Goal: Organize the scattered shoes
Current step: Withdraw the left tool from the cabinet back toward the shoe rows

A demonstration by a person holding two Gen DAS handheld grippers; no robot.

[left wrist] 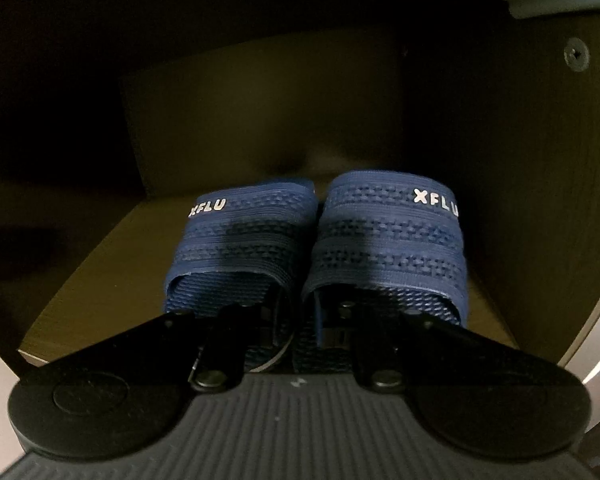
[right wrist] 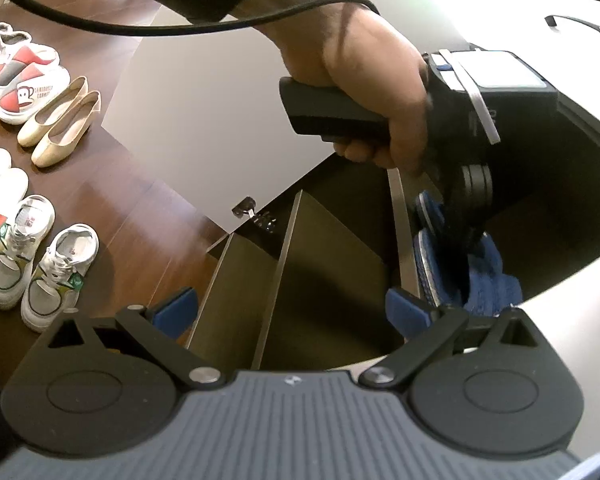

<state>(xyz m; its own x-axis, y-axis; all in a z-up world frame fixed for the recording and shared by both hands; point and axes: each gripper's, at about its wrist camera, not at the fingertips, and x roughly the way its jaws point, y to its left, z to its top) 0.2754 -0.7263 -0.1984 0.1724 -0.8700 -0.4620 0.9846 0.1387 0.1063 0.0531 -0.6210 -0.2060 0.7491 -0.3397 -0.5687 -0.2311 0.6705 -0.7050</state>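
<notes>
A pair of navy blue slides (left wrist: 312, 248) sits side by side on a dark wooden cabinet shelf (left wrist: 100, 272), toes pointing into the cabinet; each has a broad woven-textured strap with white "XFLU" lettering and a ribbed footbed. The left tool (left wrist: 304, 328) reaches between the two heels, its fingers set narrow against the slides' adjoining inner edges, though the dark hides whether they actually pinch them. From the right wrist view, the person's left hand (right wrist: 364, 92) grips that tool's handle at the cabinet opening, with the blue slides visible beneath it. The right tool (right wrist: 292, 312) hangs spread wide and holds nothing, its blue pads (right wrist: 176, 312) apart above the lower shelves. On the wood floor (right wrist: 140, 208) stand white sneakers (right wrist: 40, 256), cream flats (right wrist: 60, 120) and red-and-grey slippers (right wrist: 24, 80).
</notes>
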